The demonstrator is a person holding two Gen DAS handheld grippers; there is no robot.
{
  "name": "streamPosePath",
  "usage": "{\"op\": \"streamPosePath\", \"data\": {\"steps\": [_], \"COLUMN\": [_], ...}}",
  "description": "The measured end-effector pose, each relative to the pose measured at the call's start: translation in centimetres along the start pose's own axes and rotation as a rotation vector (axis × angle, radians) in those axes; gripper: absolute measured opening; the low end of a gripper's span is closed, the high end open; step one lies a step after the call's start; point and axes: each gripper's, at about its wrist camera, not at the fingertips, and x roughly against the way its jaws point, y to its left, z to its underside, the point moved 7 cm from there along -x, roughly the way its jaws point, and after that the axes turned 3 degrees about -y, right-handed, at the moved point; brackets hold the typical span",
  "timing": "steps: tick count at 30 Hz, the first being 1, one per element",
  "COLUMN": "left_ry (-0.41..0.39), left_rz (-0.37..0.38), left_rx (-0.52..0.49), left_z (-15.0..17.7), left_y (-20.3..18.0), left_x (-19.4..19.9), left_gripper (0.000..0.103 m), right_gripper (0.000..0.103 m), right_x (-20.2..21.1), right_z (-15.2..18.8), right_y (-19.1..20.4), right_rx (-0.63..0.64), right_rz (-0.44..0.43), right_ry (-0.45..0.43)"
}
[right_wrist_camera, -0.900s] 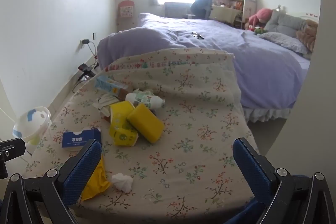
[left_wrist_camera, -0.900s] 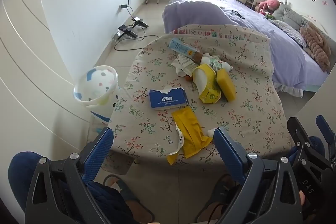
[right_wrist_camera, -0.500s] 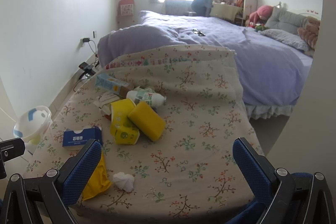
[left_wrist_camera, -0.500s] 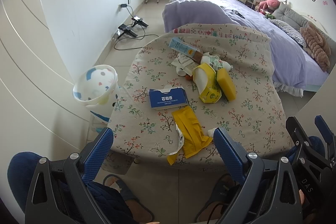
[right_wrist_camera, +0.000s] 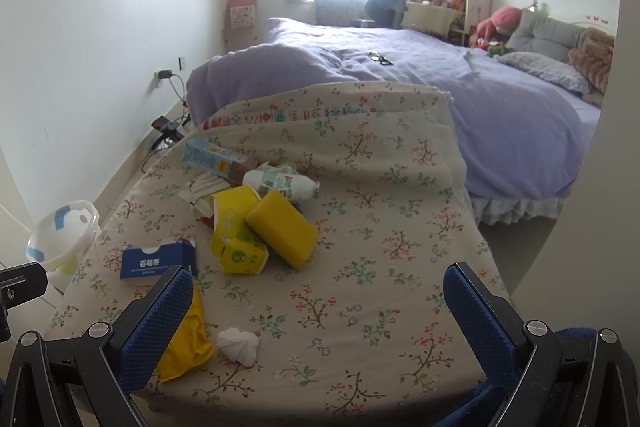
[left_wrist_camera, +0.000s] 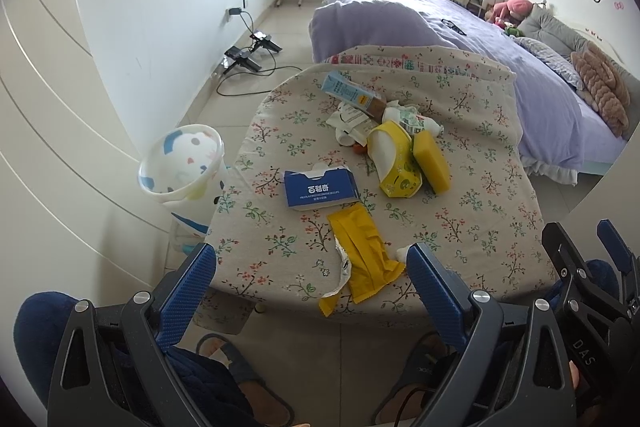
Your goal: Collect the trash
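Both tools are held wide apart and carry nothing: the left tool [left_wrist_camera: 312, 267] hangs before the near edge of the bench [left_wrist_camera: 472, 187], and the right tool [right_wrist_camera: 316, 291] hangs over its near right part. The trash lies on the flowered cloth. One yellow wrapper [left_wrist_camera: 366, 259] is nearest, with one small white paper ball [right_wrist_camera: 238, 345] just beside it. Behind them lies one blue box [left_wrist_camera: 320, 189]. Further back is a heap: one yellow cup [left_wrist_camera: 394, 163] on its side, one yellow sponge [left_wrist_camera: 432, 161] touching it, one white plastic bottle [right_wrist_camera: 282, 183], one light blue carton [left_wrist_camera: 352, 95] and some white paper pieces that cannot be counted. One white bin [left_wrist_camera: 182, 163] stands on the floor at the left side of the bench.

The wrapper hangs partly over the near edge, so a push from a finger could probably send it to the floor. The cloth is loose, and a low grip may catch it and pull the heap.
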Motion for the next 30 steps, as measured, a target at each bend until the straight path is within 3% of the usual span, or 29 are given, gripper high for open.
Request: {"op": "streamPosePath", "data": {"steps": [12, 23, 27, 30], "left_ry": [-0.008, 0.037, 0.146, 0.179], "left_rz": [-0.002, 0.012, 0.145, 0.159], "left_rx": [-0.007, 0.016, 0.153, 0.225], "left_z": [0.0, 0.4, 1.5, 2.1], "left_y": [0.0, 0.3, 1.0, 1.9], "left_x": [0.0, -1.9, -4.9, -7.0], "left_gripper": [0.098, 0.098, 0.097, 0.097], "right_gripper": [0.103, 0.103, 0.103, 0.103], "right_x": [-0.5, -1.0, -1.5, -2.7], "right_z": [0.4, 1.1, 1.3, 2.1], "right_y": [0.2, 0.0, 0.0, 0.2], "right_rx": [-0.013, -0.044, -0.042, -0.053], "right_rz": [-0.006, -0.021, -0.021, -0.055], "right_ry": [0.018, 0.069, 0.066, 0.111]}}
